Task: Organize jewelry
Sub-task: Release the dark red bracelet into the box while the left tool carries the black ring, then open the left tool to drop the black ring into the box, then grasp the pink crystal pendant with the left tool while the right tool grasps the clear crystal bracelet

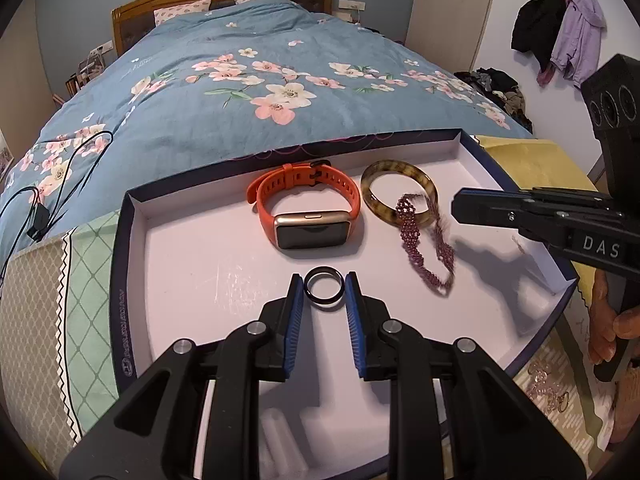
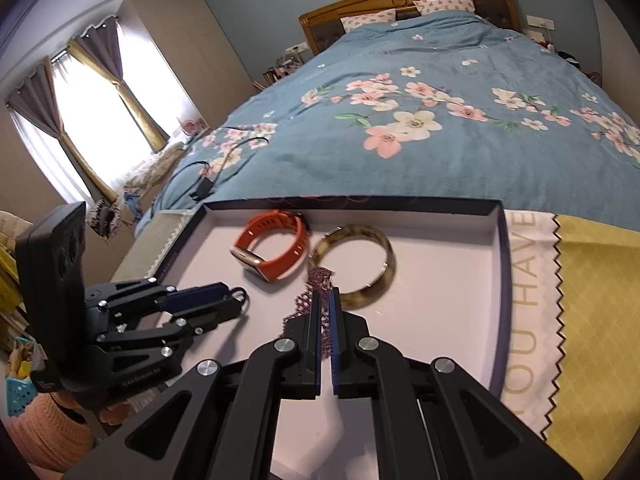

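A shallow white tray with a dark blue rim (image 1: 120,264) holds the jewelry. My left gripper (image 1: 323,290) is shut on a dark ring (image 1: 323,303) just above the tray floor; the ring also shows in the right wrist view (image 2: 239,294). An orange smartwatch (image 1: 308,208) and a tortoiseshell bangle (image 1: 396,184) lie at the tray's far side. A purple beaded bracelet (image 1: 424,248) lies draped over the bangle. My right gripper (image 2: 326,300) hovers over the tray, nearly shut, with beads (image 2: 320,280) between its fingers; whether it grips them is unclear.
The tray sits on patterned cloths (image 2: 580,320) at the foot of a bed with a blue floral quilt (image 1: 260,92). A black cable (image 1: 48,192) lies on the quilt at left. A pink beaded piece (image 1: 548,384) lies outside the tray at right.
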`<state>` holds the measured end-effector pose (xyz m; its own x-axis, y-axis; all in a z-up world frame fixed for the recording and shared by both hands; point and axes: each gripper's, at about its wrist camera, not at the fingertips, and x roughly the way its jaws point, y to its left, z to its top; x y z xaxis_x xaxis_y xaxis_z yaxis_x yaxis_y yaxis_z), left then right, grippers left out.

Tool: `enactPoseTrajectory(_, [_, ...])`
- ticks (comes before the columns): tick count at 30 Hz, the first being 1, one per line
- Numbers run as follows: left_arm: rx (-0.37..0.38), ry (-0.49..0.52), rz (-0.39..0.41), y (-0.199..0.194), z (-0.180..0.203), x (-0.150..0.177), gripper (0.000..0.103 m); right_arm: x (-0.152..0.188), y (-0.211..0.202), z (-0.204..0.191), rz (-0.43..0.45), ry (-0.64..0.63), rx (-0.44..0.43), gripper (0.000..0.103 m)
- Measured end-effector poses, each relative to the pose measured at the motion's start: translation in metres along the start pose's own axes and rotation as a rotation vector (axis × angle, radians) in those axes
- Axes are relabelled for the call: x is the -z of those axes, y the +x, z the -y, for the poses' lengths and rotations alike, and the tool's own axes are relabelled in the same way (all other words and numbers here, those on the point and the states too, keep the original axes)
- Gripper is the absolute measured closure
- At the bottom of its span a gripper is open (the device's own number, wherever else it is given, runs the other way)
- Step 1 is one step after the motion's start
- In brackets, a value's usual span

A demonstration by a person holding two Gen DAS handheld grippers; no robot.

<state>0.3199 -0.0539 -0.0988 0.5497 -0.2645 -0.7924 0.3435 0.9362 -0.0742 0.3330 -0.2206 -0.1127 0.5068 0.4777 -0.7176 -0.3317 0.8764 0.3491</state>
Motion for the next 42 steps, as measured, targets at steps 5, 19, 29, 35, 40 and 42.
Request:
enactPoseTrajectory(5, [-0.002,0.0,-0.002,0.003,-0.001,-0.002,0.081,0.002,0.001,0.004,-0.009,0.01,0.018,0.097])
enactPoseTrajectory(19, [-0.016,0.005,0.024,0.007,0.002,-0.009,0.069,0.01,-0.022,-0.014,0.028,-0.032,-0.022,0.08])
enactPoseTrajectory(29, [-0.018,0.012,0.15,-0.051,0.002,0.006,0.053,0.05,-0.067,-0.035,0.05,-0.141,-0.049,0.068])
enactPoseTrajectory(35, [0.011,0.028,0.185,-0.089,0.003,0.036,0.049,0.086,-0.069,-0.036,-0.011,-0.186,-0.004,0.068])
enactPoseTrajectory(40, [0.03,0.025,0.177,-0.108,0.001,0.071,0.047,0.103,-0.061,-0.033,-0.049,-0.185,0.022,0.056])
enactPoseTrajectory(42, [0.04,0.019,0.162,-0.111,-0.001,0.085,0.047,0.105,-0.058,-0.034,-0.058,-0.193,0.035,0.054])
